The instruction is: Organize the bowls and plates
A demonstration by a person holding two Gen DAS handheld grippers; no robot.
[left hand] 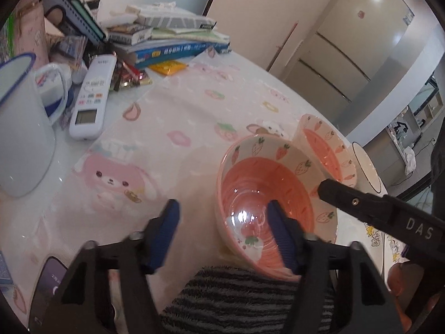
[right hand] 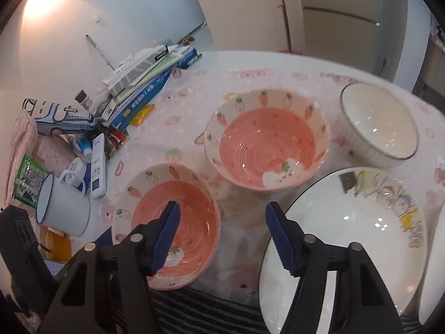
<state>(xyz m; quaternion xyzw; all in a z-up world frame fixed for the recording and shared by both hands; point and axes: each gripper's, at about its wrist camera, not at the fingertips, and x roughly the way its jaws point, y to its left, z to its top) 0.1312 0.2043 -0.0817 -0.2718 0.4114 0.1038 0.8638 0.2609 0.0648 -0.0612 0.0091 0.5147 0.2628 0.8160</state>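
Note:
Two pink strawberry-print bowls stand on the table. The near bowl [left hand: 267, 200] [right hand: 172, 220] sits at the table's front edge. The far pink bowl [left hand: 325, 150] [right hand: 267, 142] stands behind it. A white bowl with a dark rim [right hand: 378, 128] [left hand: 367, 169] stands at the right. A white cartoon-print plate [right hand: 347, 231] lies at the front right. My left gripper [left hand: 222, 222] is open, its right finger inside the near bowl and its left finger outside it. My right gripper [right hand: 222, 222] is open and empty above the gap between the near bowl and the plate.
A white enamel mug [left hand: 22, 128] [right hand: 64, 208], a remote control [left hand: 90, 97] [right hand: 98, 167], a stack of books [left hand: 172, 39] [right hand: 144, 83] and small clutter fill the table's left side. A phone [left hand: 50, 286] lies at the front left. A striped cloth [left hand: 236, 300] lies below the table edge.

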